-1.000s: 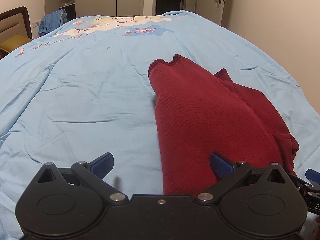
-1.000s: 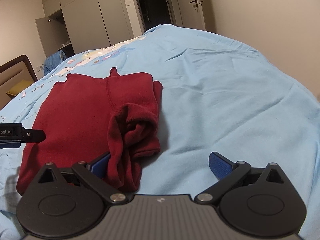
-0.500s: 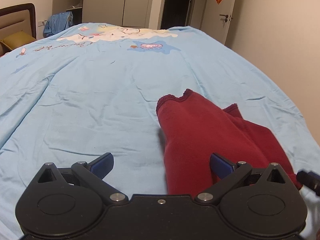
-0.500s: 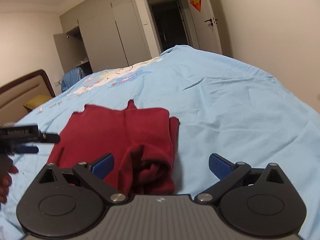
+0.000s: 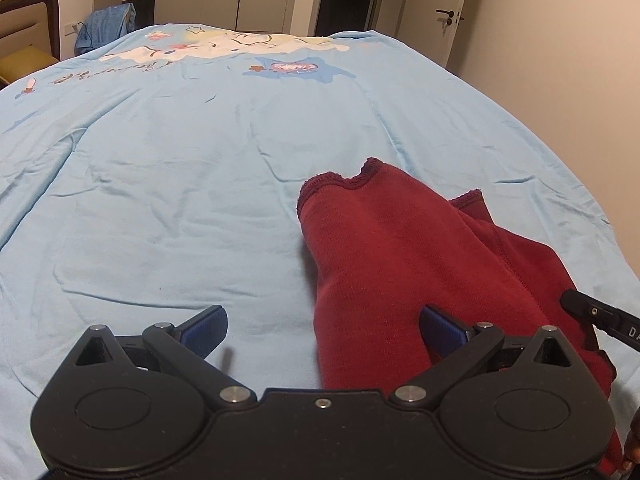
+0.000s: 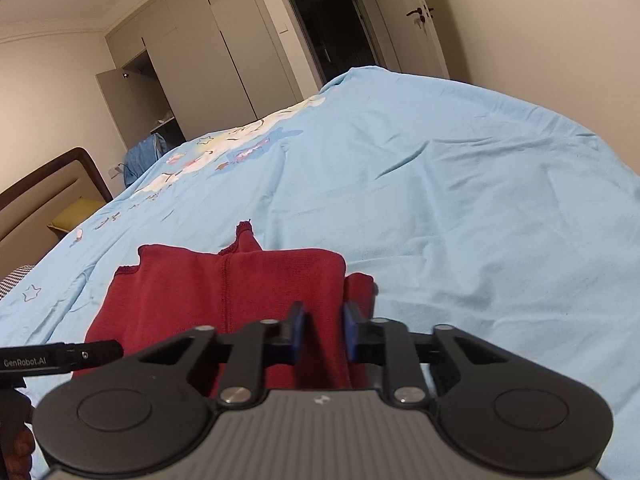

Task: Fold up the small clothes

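Observation:
A dark red knitted garment [image 5: 400,248] lies partly folded on the light blue bedsheet [image 5: 160,200], its notched hem pointing away from me. My left gripper [image 5: 322,318] is open over the garment's near left edge; the right finger sits above the cloth and the left finger above bare sheet. In the right wrist view the garment [image 6: 180,292] shows a centre seam. My right gripper [image 6: 323,328] has its jaws closing, with the garment's near right fold pinched between the pads. Each view catches the other gripper's finger at its edge.
The bed fills both views, with a cartoon print [image 5: 224,46] at its far end. A brown headboard [image 6: 48,188] and a yellow pillow stand at the left. Wardrobes [image 6: 208,48], a dark doorway and a white door [image 5: 444,12] lie beyond. A hand [image 6: 16,440] shows at lower left.
The right gripper's jaws went from wide open to nearly closed on the garment's right fold. Both grippers drew back toward the near edge, and the garment sits lower in both views.

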The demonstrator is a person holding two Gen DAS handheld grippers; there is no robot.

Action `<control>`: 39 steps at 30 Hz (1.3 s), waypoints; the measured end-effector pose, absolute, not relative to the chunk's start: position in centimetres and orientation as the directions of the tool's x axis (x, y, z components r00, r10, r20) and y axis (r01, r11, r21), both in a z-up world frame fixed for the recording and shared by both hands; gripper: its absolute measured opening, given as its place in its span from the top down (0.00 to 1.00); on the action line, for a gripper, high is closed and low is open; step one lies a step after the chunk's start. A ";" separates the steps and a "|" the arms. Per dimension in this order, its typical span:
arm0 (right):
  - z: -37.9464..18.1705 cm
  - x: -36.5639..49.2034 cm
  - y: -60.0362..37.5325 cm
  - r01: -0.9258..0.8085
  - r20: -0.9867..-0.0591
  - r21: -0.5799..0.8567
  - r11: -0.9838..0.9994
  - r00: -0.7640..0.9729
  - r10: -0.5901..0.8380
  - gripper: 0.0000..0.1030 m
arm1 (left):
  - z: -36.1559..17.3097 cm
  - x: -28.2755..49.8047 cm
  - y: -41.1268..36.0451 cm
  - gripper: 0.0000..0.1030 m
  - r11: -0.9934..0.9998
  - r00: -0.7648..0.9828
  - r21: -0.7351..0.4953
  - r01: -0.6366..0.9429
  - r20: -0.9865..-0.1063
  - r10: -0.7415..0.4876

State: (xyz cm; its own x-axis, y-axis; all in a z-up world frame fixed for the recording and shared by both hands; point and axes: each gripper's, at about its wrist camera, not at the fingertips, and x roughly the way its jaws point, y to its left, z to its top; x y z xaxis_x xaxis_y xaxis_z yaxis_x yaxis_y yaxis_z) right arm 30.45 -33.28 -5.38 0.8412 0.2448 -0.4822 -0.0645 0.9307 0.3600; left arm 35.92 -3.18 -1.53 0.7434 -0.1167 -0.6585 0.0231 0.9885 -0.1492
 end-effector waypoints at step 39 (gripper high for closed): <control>-7.8 29.1 -34.2 0.028 -0.501 0.540 0.841 0.814 0.295 0.45 | -4.1 36.3 -2.6 0.01 0.980 0.722 -0.198 0.011 -0.676 -0.145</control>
State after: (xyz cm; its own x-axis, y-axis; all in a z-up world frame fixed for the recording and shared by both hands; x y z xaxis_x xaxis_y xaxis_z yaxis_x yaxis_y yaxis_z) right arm 29.06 -34.20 -7.81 0.8137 0.2952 -0.5008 0.0276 0.8409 0.5405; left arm 36.34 -2.57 -4.08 0.7222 -0.1448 -0.6764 0.0113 0.9802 -0.1978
